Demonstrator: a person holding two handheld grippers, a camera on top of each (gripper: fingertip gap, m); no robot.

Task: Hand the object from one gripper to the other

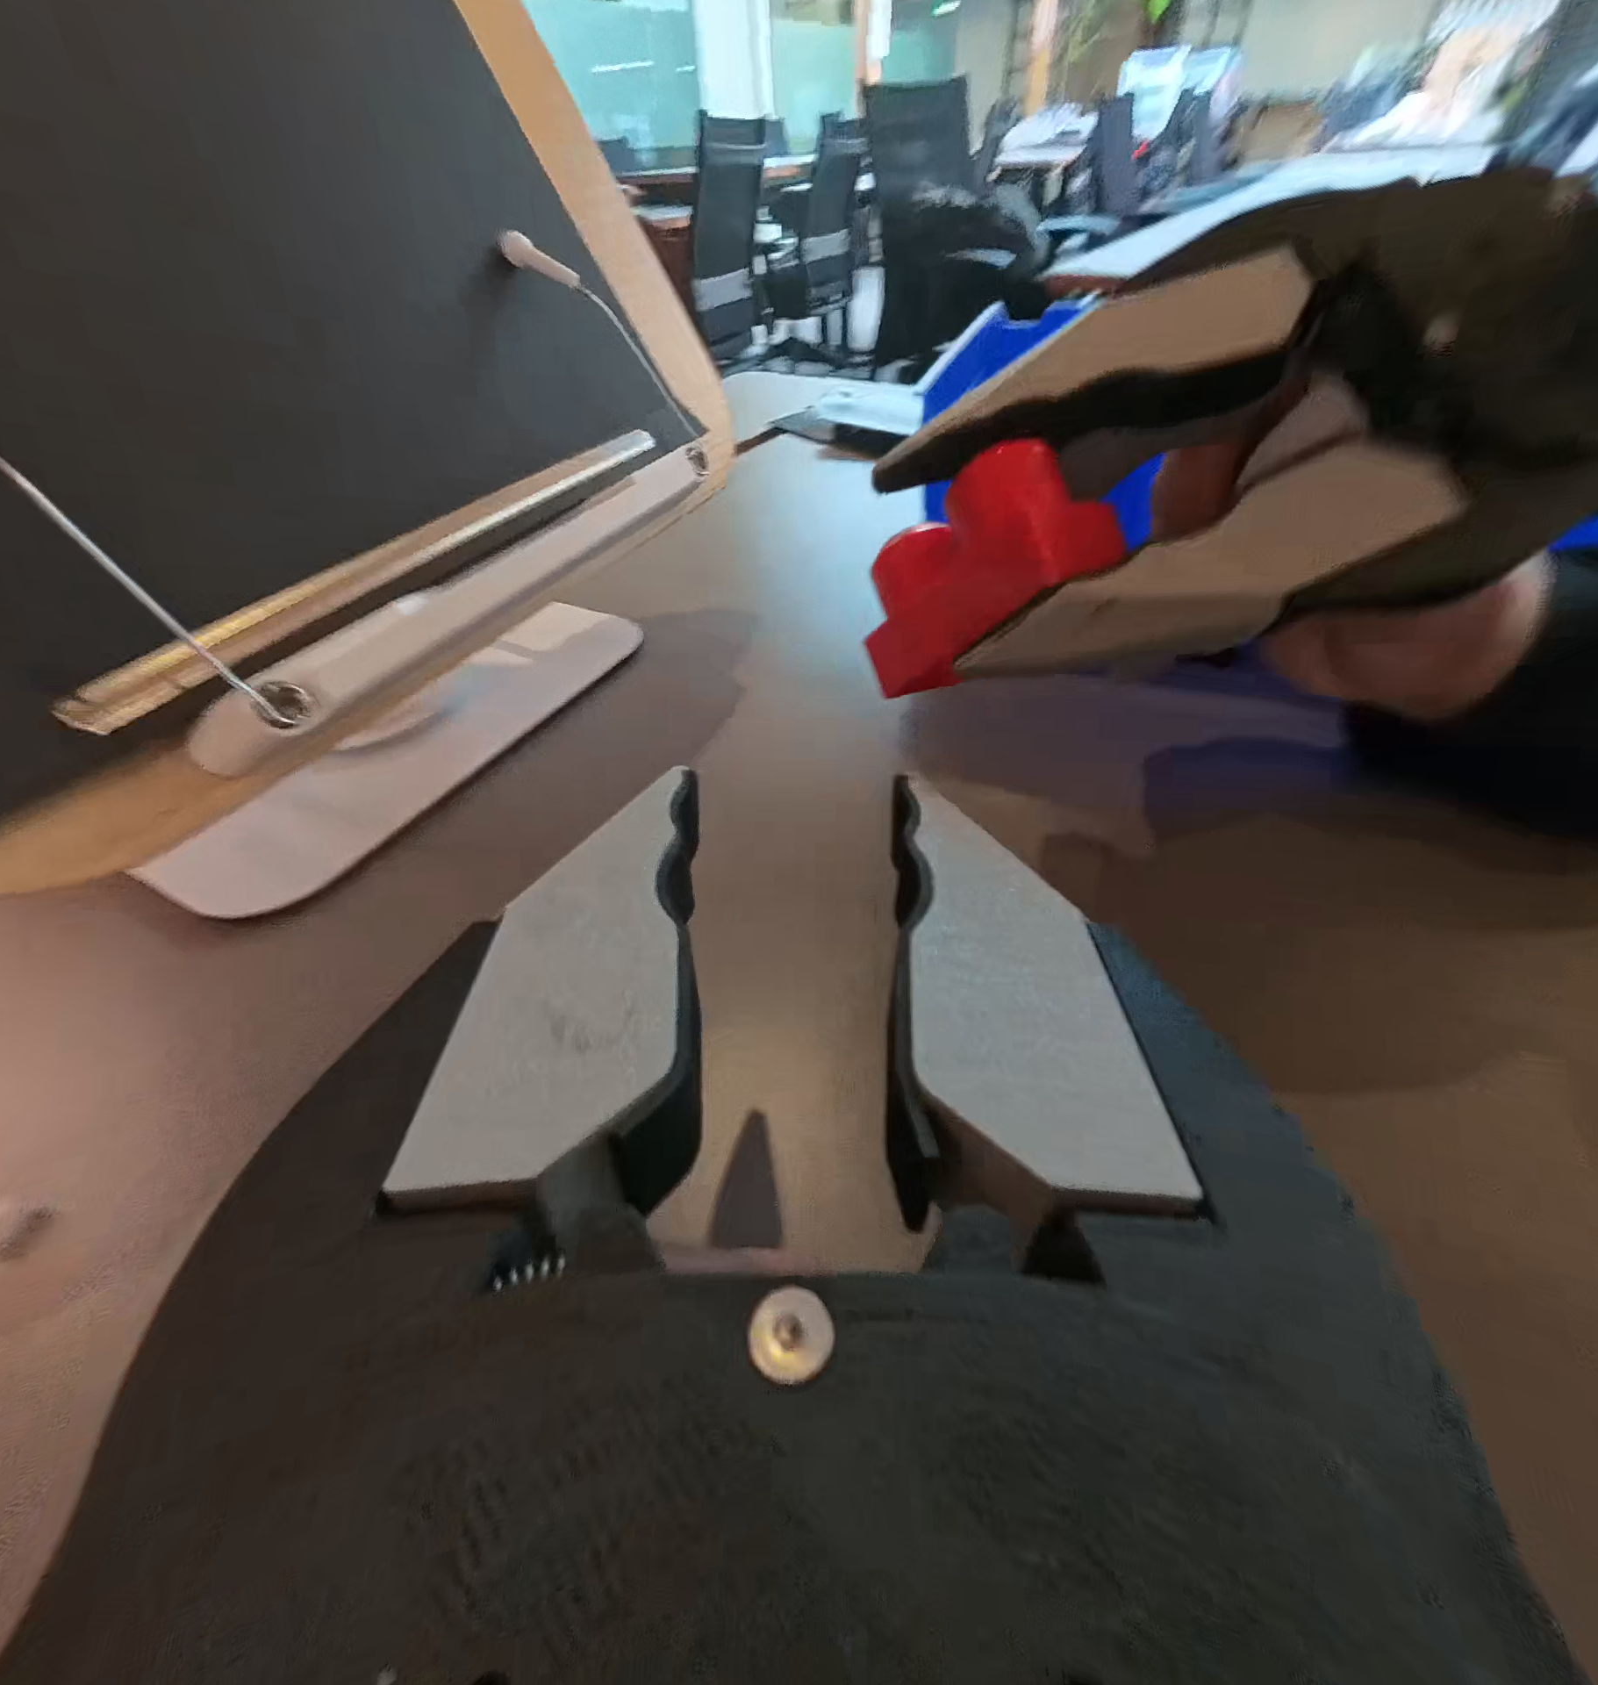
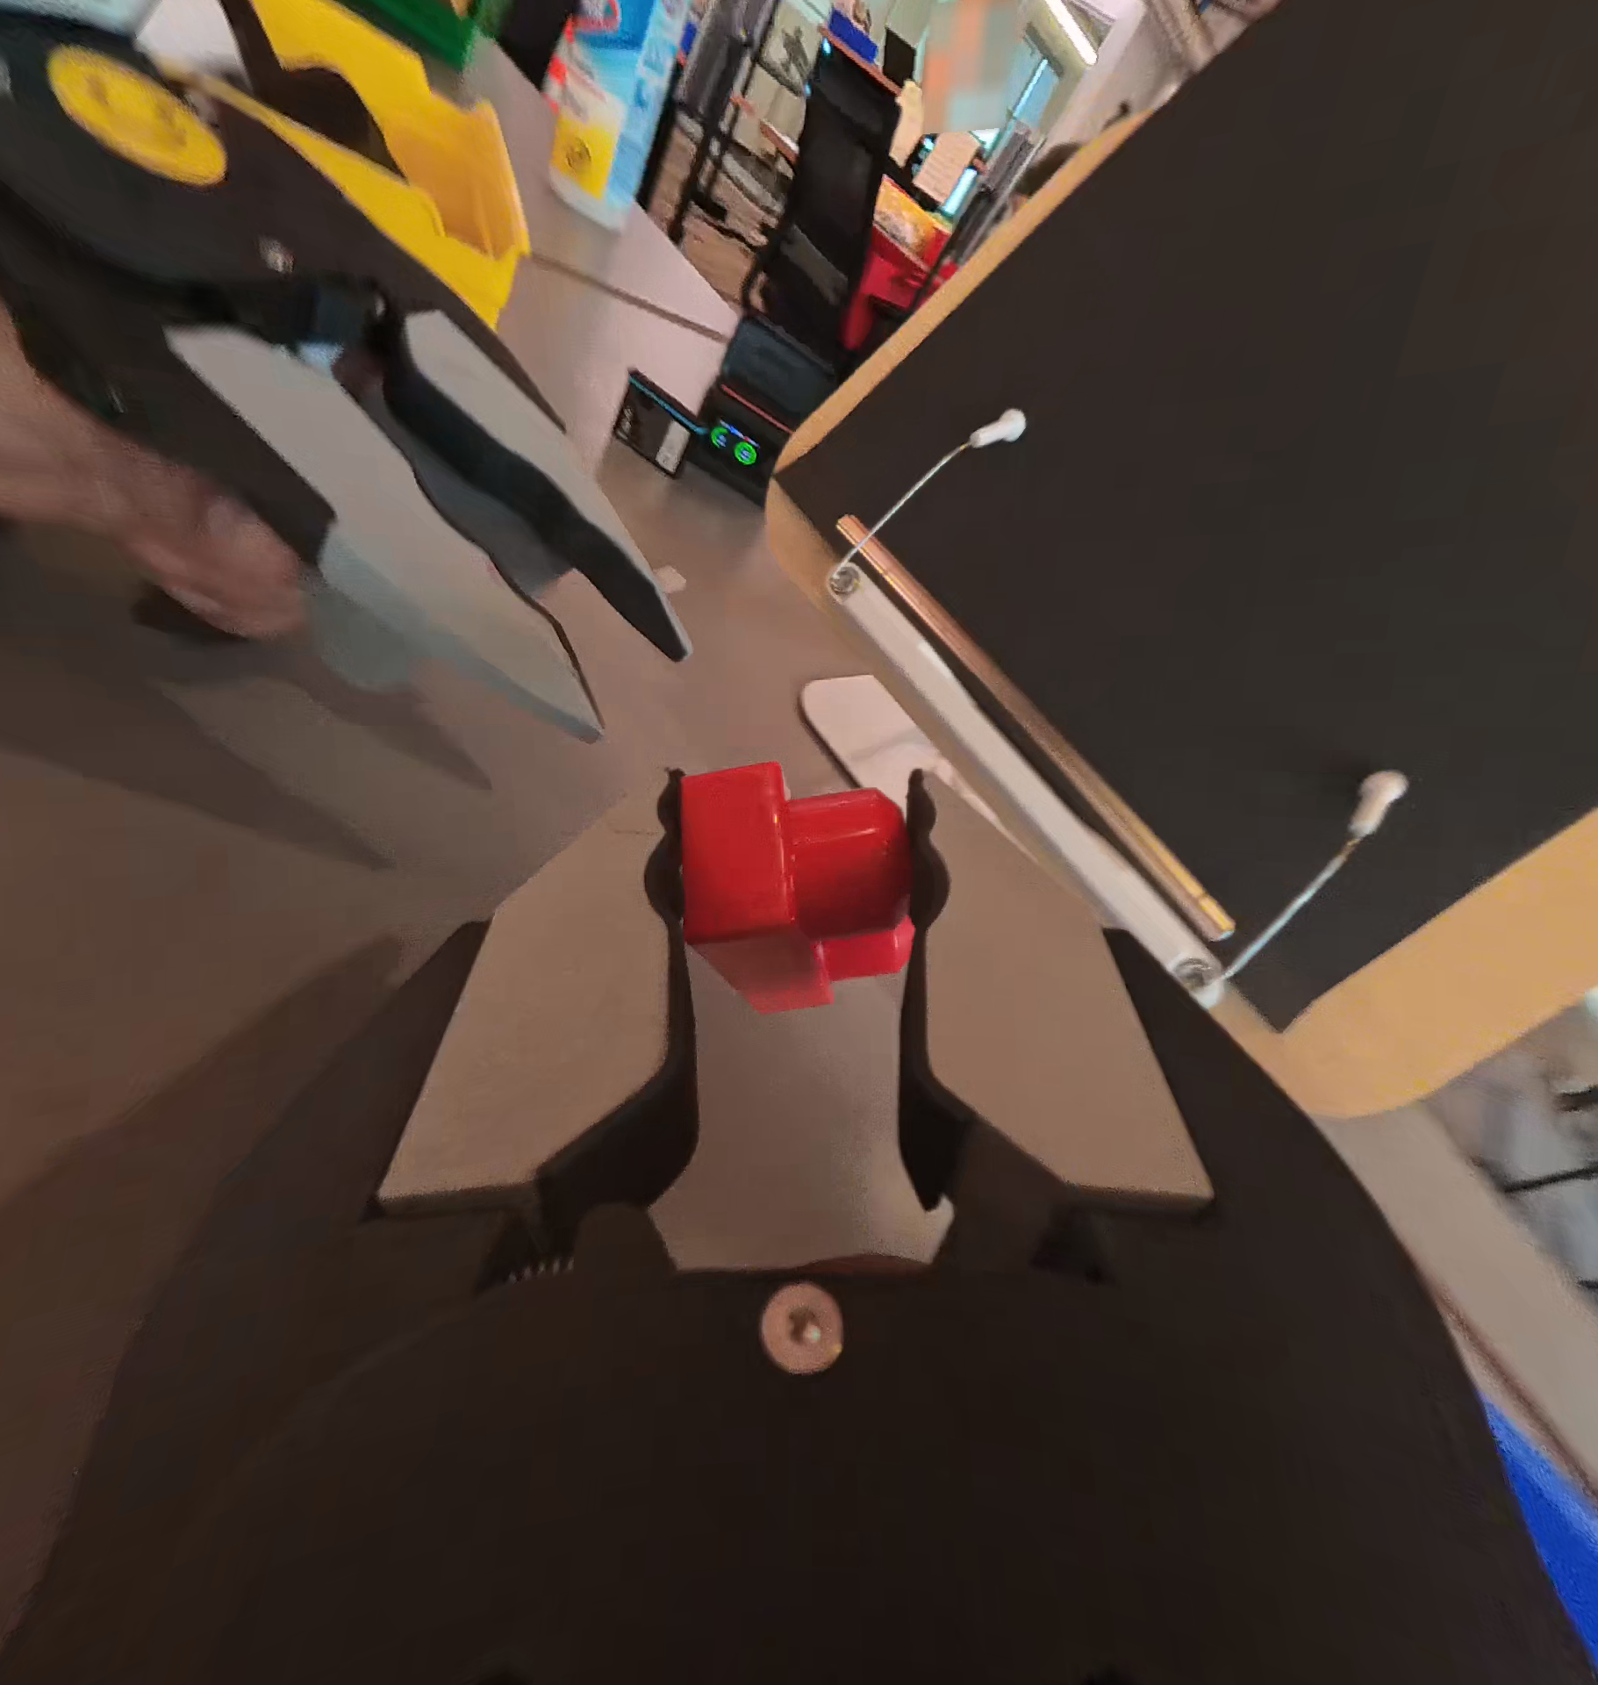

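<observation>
A brown table fills the lower ground of both views, and on it a large black board with a pale wooden edge leans on a white stand, thin wire arms running from its ledge. Behind lies an office of dark chairs, much blurred. A yellow bin stands on the far side of the table in the right wrist view, and something blue, perhaps another bin though too smeared to be sure, sits behind the right gripper in the left wrist view. The left gripper hangs over bare table with its jaws parted and nothing between them; in the right wrist view it shows at upper left, a hand behind it. The right gripper is closed upon the red block, a small stepped piece pinched near the fingertips and held above the table. Seen from the left wrist view, that gripper enters from the right, the red block jutting from its tips, well apart from the left gripper.
</observation>
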